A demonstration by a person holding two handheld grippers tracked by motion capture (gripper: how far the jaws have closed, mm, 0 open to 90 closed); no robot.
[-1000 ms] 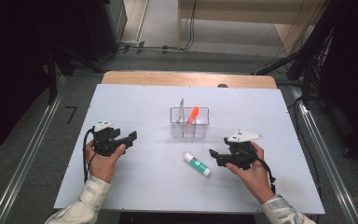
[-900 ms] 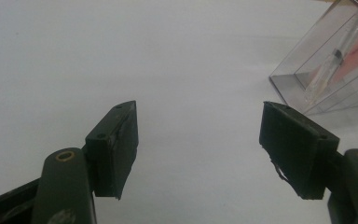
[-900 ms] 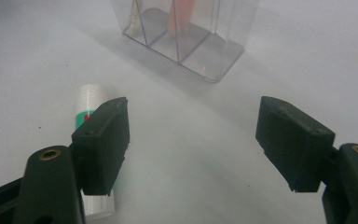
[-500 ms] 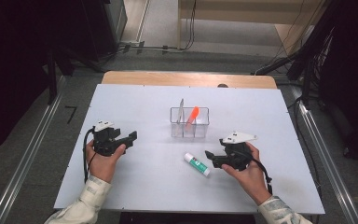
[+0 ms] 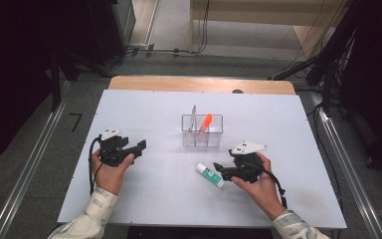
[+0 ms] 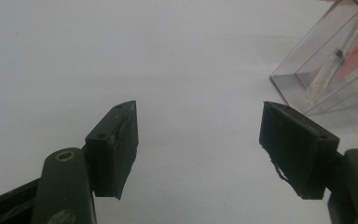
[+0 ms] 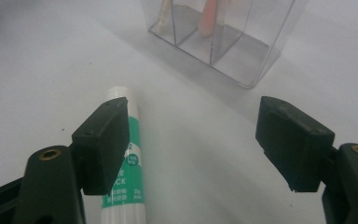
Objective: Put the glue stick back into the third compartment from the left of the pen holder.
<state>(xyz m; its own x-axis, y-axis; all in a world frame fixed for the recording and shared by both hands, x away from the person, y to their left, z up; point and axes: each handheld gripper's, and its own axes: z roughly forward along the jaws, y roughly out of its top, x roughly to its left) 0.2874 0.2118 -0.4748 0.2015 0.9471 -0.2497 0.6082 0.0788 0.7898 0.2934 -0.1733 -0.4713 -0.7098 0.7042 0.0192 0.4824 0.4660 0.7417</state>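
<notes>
A white and green glue stick lies flat on the white table, in front of a clear divided box. The box holds an orange item and a clear pen. My right gripper is open, its tips right beside the glue stick. In the right gripper view the glue stick lies partly behind the left jaw of my right gripper, off to the side of the gap. My left gripper rests open at the table's left, nothing between its jaws.
The clear box stands a short way beyond the right gripper's tips, and its corner lies off to the right of the left gripper. A wooden edge runs along the table's far side. Cables trail from both grippers.
My right gripper has shifted a little to the left, closer to the glue stick. The left gripper has stayed put.
</notes>
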